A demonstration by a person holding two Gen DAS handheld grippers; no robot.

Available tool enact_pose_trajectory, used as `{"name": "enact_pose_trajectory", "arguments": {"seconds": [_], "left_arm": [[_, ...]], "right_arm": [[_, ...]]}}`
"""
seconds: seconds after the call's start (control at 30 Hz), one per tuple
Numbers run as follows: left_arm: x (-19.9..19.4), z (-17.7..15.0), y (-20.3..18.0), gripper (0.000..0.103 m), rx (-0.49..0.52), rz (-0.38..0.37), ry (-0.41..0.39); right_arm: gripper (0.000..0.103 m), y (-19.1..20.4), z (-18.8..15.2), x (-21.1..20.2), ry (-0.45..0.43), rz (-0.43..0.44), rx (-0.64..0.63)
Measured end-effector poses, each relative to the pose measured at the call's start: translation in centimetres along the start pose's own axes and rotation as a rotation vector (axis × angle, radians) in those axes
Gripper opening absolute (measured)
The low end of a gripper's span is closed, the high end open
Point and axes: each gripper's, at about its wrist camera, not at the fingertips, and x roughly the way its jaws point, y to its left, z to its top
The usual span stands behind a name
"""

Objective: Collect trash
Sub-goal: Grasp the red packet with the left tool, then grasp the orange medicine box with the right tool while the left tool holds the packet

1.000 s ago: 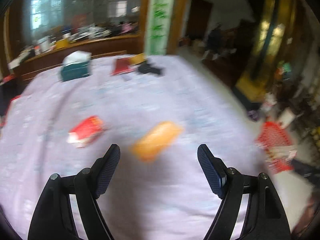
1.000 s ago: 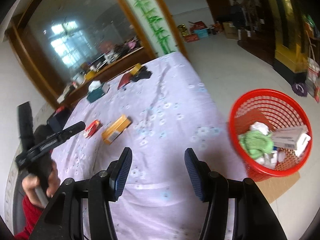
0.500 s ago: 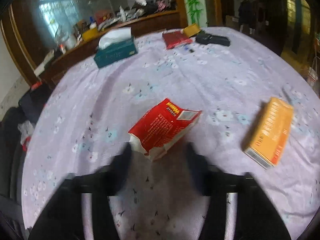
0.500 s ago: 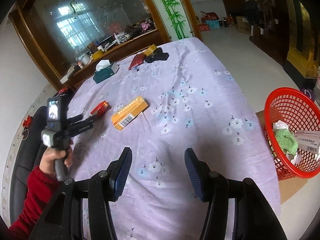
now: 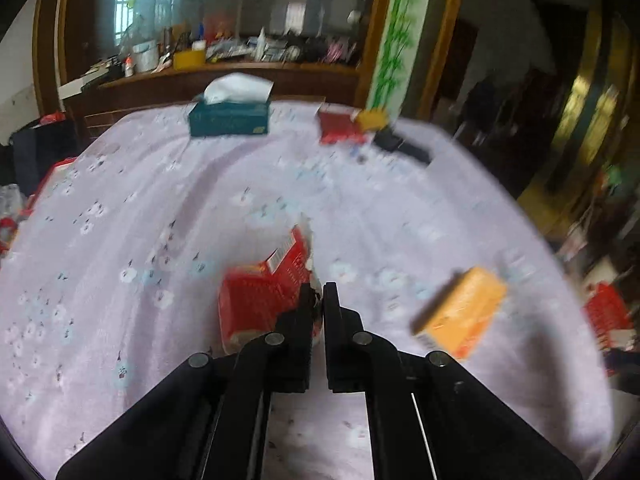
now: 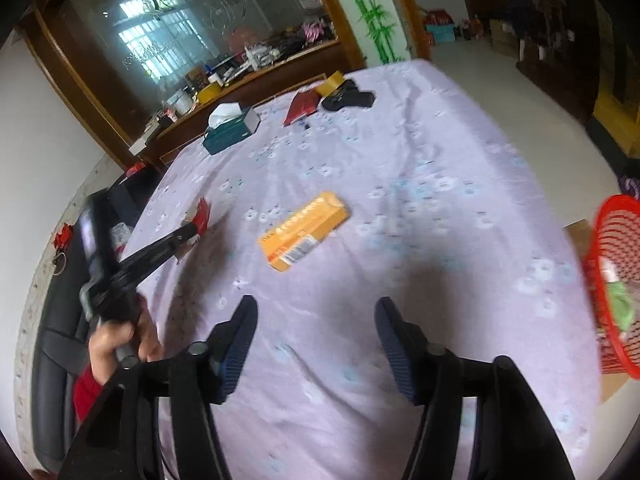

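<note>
My left gripper (image 5: pixel 319 300) is shut on the edge of a crumpled red packet (image 5: pixel 264 292), lifted a little off the purple flowered tablecloth (image 5: pixel 160 208). The right wrist view shows the same left gripper (image 6: pixel 188 236) and packet (image 6: pixel 202 214) at the table's left side. An orange box (image 5: pixel 460 312) lies to the packet's right; it also shows in the right wrist view (image 6: pixel 304 230). My right gripper (image 6: pixel 316 332) is open and empty above the cloth, short of the orange box. A red mesh trash basket (image 6: pixel 616 288) stands on the floor at the right.
At the table's far end are a teal tissue box (image 5: pixel 230 114), a dark red booklet (image 5: pixel 340 130), a yellow tape roll (image 5: pixel 372 118) and a black object (image 5: pixel 400 146). A wooden sideboard (image 5: pixel 240 76) with clutter stands behind. A black chair (image 6: pixel 56 344) is at the left.
My left gripper closed on the red packet and raised it from the cloth. My right gripper moved closer to the orange box, and the basket slid toward the right edge of its view.
</note>
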Motion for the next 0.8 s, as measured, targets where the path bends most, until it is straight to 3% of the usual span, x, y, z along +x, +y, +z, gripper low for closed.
{"name": "enact_pose_trajectory", "arguments": {"seconds": [0.1,0.2,0.53,0.73,0.8], "left_arm": [[-1.0,0.0,0.7,0.004,-0.007,-0.040,-0.051],[-0.8,0.0,2.3,0.004,-0.066,-0.082,-0.044],[-1.6,0.3,5.0,0.004,-0.144,-0.107,-0.071],[-1.8,0.2,5.3,0.004,-0.156,-0.121,-0.066],[-1.8,0.2,5.2,0.004,-0.152,-0.121,-0.066]], "right_arm": [[0.067,0.9,1.3,3.2,0.034,-0.030,0.039],[0.067,1.5,2.3,6.4,0.069,-0.047,0.084],[0.067,3.9,5.2,14.3,0.121,-0.218,0.166],[0.069,5.9,6.5,17.1,0.132,-0.416,0.060],[0.070,6.1,6.5,17.8,0.142,-0.445,0.030]]}}
